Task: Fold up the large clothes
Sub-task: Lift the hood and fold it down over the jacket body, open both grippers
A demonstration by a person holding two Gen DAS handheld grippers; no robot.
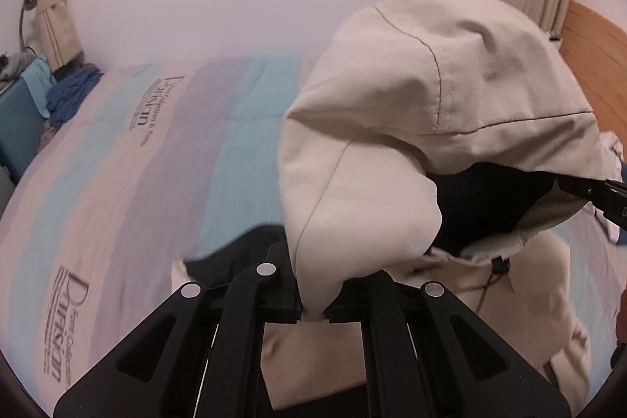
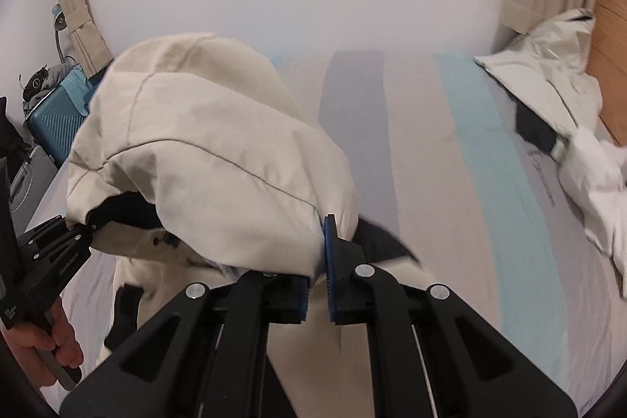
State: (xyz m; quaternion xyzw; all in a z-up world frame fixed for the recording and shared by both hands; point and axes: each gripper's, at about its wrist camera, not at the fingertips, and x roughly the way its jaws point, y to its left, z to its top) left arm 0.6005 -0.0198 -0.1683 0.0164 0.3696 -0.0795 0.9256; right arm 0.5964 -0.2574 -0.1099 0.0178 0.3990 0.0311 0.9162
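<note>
Black links of the left claw (image 1: 313, 316) filled the bottom of its own view, and its two tips were pinched on a fold of the cream jacket (image 1: 411, 96). The right claw (image 2: 315, 300) was likewise clamped on cream cloth, with its blue pads (image 2: 329, 253) pressing the fabric. Between them the jacket hung lifted above the striped bed (image 1: 117, 163), its hood bulging up and dark lining showing underneath, while the lower part trailed down toward the sheet. Each grip seemed to hold only a small bunch of thick cloth, so the weight of the hanging part could have pulled an edge free, and a quick swing would have made that likelier. If the claws had moved unevenly, the jacket might have landed twisted or bunched. White clothes (image 2: 588, 179) lay well apart near the headboard, and a drifting sleeve could have reached them.
</note>
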